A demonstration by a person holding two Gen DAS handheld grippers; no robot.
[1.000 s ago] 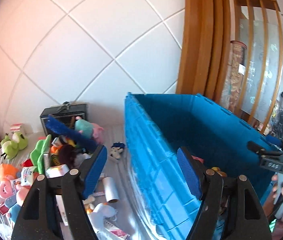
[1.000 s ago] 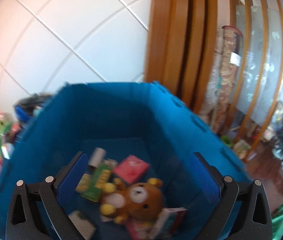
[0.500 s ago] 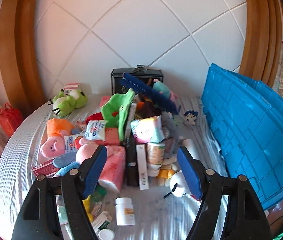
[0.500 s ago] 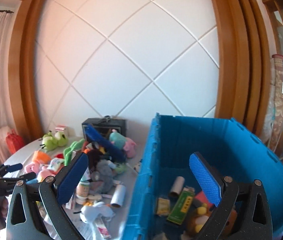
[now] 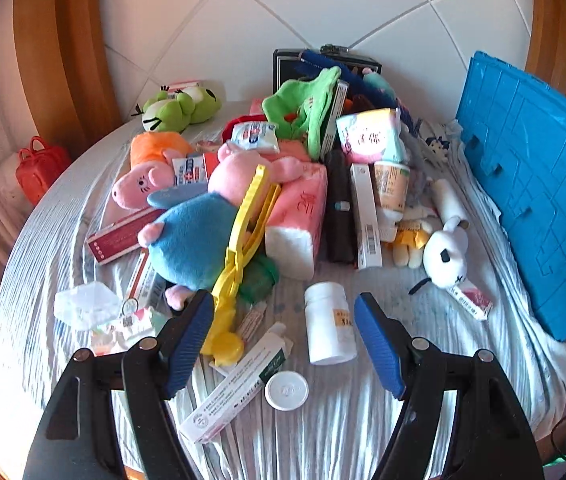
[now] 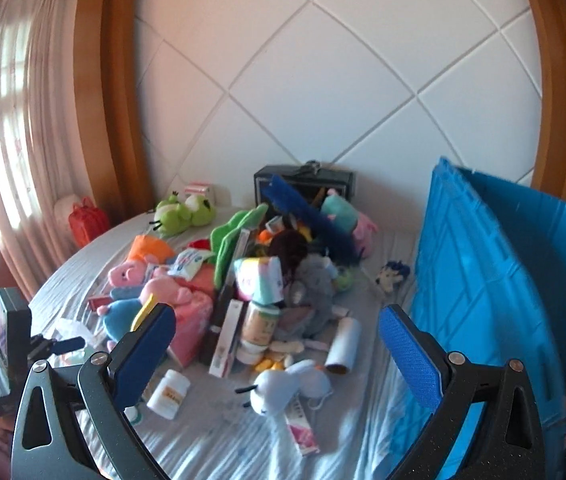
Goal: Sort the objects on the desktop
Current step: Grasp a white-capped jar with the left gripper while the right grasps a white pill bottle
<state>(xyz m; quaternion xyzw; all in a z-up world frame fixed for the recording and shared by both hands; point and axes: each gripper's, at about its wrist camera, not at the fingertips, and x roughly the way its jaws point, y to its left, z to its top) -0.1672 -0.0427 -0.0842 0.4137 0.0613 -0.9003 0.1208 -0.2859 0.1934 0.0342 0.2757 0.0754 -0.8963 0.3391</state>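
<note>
A heap of toys, boxes and packets covers the round cloth-covered table point(image 5: 363, 436). My left gripper point(image 5: 285, 330) hangs open just above its near side. A white pill bottle point(image 5: 329, 326) lies between the fingers, untouched, with a loose white lid point(image 5: 286, 391) and a long green-and-white box point(image 5: 239, 388) beside it. Yellow tongs point(image 5: 245, 236) lean on a blue plush pig point(image 5: 191, 236). My right gripper point(image 6: 277, 340) is open and empty, higher up, facing the heap, over a white rabbit plush point(image 6: 283, 390) and the pill bottle point(image 6: 169, 394).
A tall blue crate point(image 5: 535, 184) stands at the table's right edge, its wall point(image 6: 503, 280) close to my right finger. A black case point(image 6: 303, 180) sits against the white padded wall. A red bag point(image 5: 37, 168) and a curtain are at the left.
Both views have swung left, away from the blue crate and onto the heap. The left gripper has dropped low toward the white bottle. Both stay open.
</note>
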